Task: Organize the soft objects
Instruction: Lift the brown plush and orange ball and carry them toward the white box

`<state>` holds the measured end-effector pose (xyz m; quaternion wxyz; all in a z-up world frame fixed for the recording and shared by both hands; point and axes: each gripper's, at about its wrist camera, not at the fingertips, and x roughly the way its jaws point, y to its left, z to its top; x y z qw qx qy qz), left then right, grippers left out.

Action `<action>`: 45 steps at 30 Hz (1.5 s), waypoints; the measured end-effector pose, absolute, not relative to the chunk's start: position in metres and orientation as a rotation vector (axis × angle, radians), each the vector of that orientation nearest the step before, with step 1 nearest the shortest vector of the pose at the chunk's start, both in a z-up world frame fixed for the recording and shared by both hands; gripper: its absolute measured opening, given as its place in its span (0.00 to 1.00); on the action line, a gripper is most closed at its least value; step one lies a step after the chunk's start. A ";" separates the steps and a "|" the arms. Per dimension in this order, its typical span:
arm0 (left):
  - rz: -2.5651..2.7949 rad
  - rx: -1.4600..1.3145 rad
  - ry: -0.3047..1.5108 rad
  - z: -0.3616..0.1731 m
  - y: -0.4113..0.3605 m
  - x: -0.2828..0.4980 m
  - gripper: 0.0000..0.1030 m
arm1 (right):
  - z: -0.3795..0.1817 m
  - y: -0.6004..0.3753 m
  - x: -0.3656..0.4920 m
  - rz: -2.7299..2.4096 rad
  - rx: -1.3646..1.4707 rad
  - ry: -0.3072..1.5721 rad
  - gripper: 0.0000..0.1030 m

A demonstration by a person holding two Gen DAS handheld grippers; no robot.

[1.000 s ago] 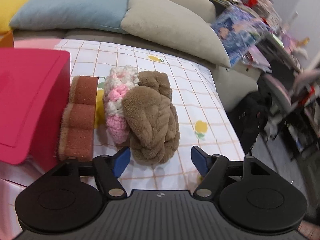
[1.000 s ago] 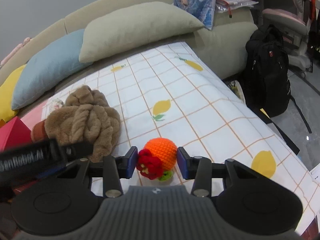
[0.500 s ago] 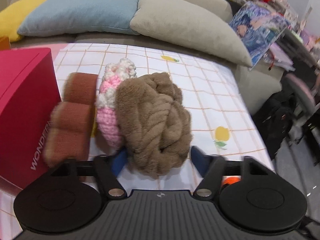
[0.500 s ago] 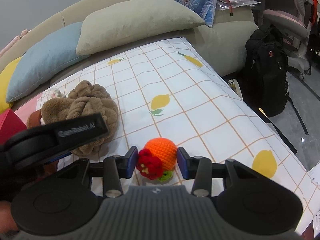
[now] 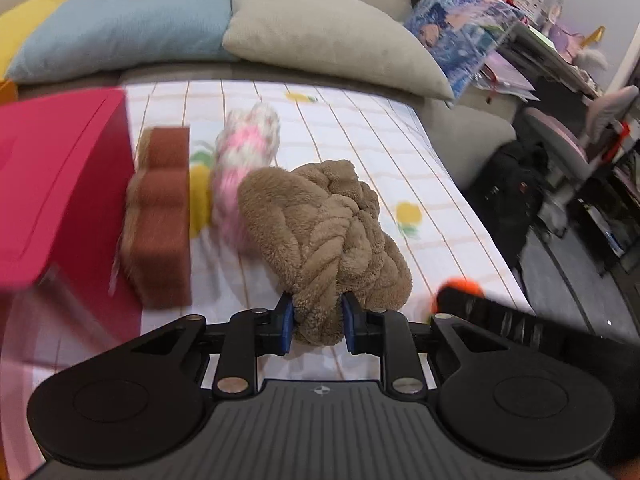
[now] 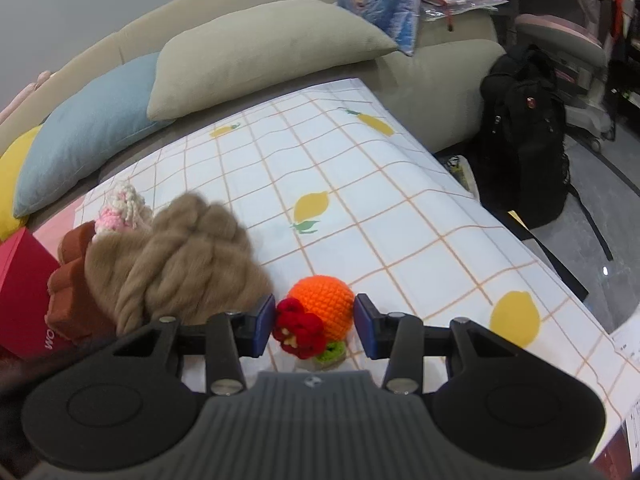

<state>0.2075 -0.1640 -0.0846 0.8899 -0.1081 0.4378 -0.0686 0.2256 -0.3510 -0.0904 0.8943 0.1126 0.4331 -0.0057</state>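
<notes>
Brown plush knot (image 5: 320,236): now pinched at its near end between the blue pads (image 5: 286,322) of the left gripper (image 5: 316,324); a second ago those jaws stood wide with the plush loose ahead of them.
Change in grip: jaws drawn narrow, pile bulging out between and below the pads.
Meaning for task: grasp looks made, so lifting and carrying to a sorting place seems the step in hand; not yet clearly off the cloth.
Place: on the lemon-print cloth (image 5: 360,128), right of the red box (image 5: 60,184); the pink-and-white crochet piece (image 5: 244,152) touches it on the box side, and the brown sponge block (image 5: 160,220) lies between that and the box.
Long axis: runs from the gripper away and slightly toward the red box, far end pointing at the crochet piece; braided ridges follow the same line.
Right gripper (image 6: 315,326): medium-wide, pads flanking the orange crochet fruit (image 6: 324,304) with its red flower (image 6: 298,330); contact too close to call, unchanged from a second ago.
Fruit place: well right of the red box, just beside the plush.
</notes>
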 end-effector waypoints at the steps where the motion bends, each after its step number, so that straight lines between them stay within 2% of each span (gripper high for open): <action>1: -0.153 -0.224 0.921 -0.083 -0.163 0.203 0.26 | -0.089 -0.352 0.224 -0.013 0.238 0.894 0.41; 8: -0.230 -0.174 1.014 -0.074 -0.145 0.171 0.27 | -0.078 -0.340 0.202 0.047 0.230 0.941 0.41; 10: -0.248 -0.162 1.023 -0.075 -0.143 0.165 0.31 | -0.076 -0.332 0.198 0.080 0.210 0.937 0.41; 13: -0.255 -0.180 0.985 -0.076 -0.139 0.158 0.50 | -0.079 -0.325 0.199 0.115 0.186 0.946 0.41; 15: -0.255 -0.176 0.946 -0.075 -0.138 0.156 0.75 | -0.082 -0.326 0.200 0.112 0.195 0.955 0.41; 17: -0.251 -0.128 0.911 -0.074 -0.142 0.156 0.82 | -0.083 -0.331 0.200 0.109 0.221 0.954 0.41; 20: -0.244 -0.080 0.879 -0.075 -0.149 0.158 0.86 | -0.084 -0.332 0.201 0.115 0.230 0.951 0.41; 26: -0.208 -0.087 0.890 -0.089 -0.163 0.169 0.85 | -0.089 -0.321 0.203 0.145 0.177 0.968 0.41; 27: -0.205 -0.091 0.895 -0.090 -0.163 0.171 0.77 | -0.090 -0.320 0.204 0.147 0.170 0.973 0.41; 30: -0.218 -0.088 0.913 -0.094 -0.165 0.175 0.68 | -0.091 -0.319 0.204 0.145 0.157 0.982 0.41; 38: -0.255 -0.066 0.901 -0.091 -0.162 0.170 0.46 | -0.089 -0.317 0.200 0.131 0.129 0.971 0.41; 45: -0.275 -0.117 0.875 -0.075 -0.145 0.150 0.44 | -0.074 -0.317 0.188 0.106 0.122 0.940 0.41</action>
